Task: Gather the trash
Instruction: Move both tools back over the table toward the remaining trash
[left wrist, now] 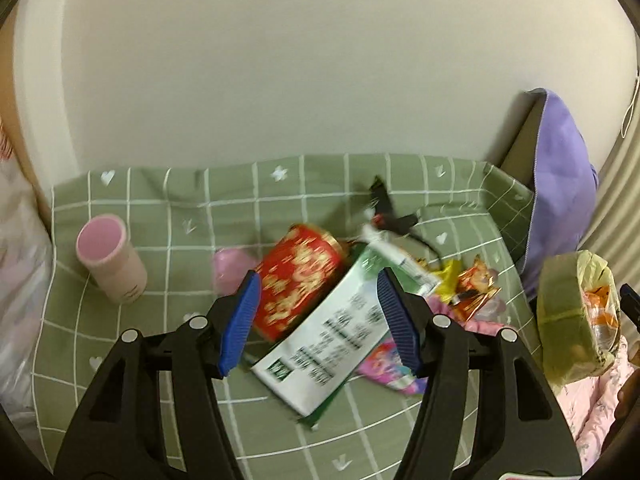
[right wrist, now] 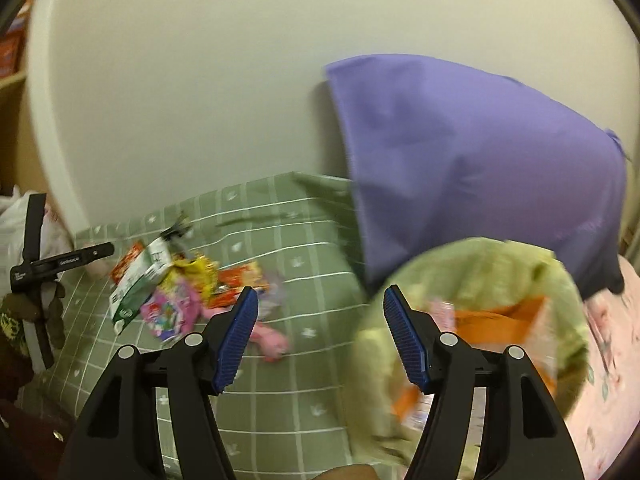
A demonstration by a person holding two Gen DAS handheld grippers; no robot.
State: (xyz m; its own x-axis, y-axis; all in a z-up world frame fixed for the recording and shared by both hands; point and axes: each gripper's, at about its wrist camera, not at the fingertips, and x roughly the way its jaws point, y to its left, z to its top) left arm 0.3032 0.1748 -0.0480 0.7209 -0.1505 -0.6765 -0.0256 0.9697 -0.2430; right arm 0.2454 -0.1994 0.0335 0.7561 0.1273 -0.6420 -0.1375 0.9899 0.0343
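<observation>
Both left tongs (left wrist: 318,320) fingers straddle the red can (left wrist: 298,280) and green-white packet (left wrist: 332,328).

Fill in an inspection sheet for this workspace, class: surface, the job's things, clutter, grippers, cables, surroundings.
Surface: green checked cloth, wrinkled.
Job's things: red can on its side, touching the white-green box; wrappers piled beside them; lined trash bin already holding orange packaging.
Clutter: pink cup upright, apart from the pile.
Grippers: left gripper open above the box; right gripper open, empty.
Cables: thin dark cord behind the pile.
Surroundings: pale wall; purple pillow leaning against it.
</observation>
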